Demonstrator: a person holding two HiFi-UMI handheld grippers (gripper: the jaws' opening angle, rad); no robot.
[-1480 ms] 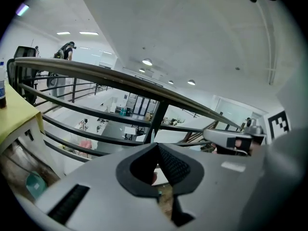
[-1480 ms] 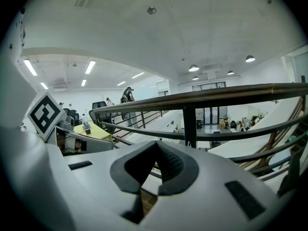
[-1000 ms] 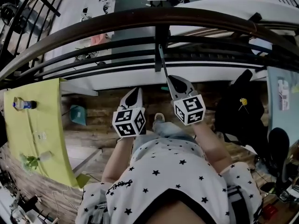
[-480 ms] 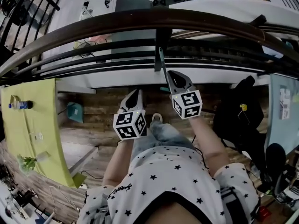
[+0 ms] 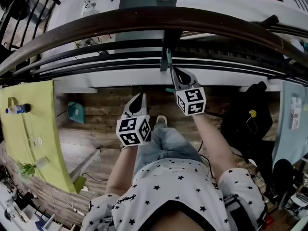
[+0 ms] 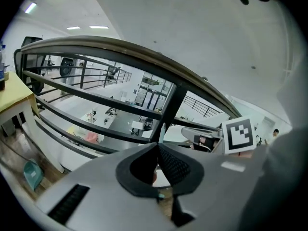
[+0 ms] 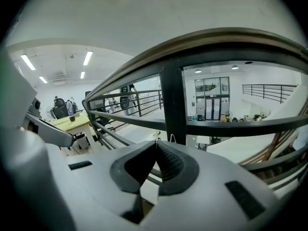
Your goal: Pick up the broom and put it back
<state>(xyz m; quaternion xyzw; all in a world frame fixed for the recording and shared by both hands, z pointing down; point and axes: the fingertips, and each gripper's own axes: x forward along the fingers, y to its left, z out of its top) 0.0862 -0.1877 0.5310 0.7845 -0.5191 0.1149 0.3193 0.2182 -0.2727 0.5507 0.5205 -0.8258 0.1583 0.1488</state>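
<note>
A thin pale broom handle [image 5: 168, 61] leans against the black post [image 5: 168, 49] of the railing, and a small teal part [image 5: 169, 90] shows below it. My right gripper [image 5: 174, 73] points at the post with its tip beside the handle. In the right gripper view its jaws [image 7: 155, 145] are shut with nothing between them. My left gripper [image 5: 139, 98] hangs lower and to the left, over the wooden floor. In the left gripper view its jaws [image 6: 157, 146] meet at the tips and hold nothing, and the pale handle [image 6: 162, 131] shows beside the post.
The curved dark railing [image 5: 144, 20] runs across in front of me, with a drop to a lower floor behind it. A teal dustpan [image 5: 76, 112] lies on the planks at left, near a yellow-green table [image 5: 33, 129] with a bottle [image 5: 14, 109]. A black bag [image 5: 245, 124] sits at right.
My right gripper has moved forward to the railing post and the handle. The left gripper has sunk a little and stays over the floor. Both stay shut.
</note>
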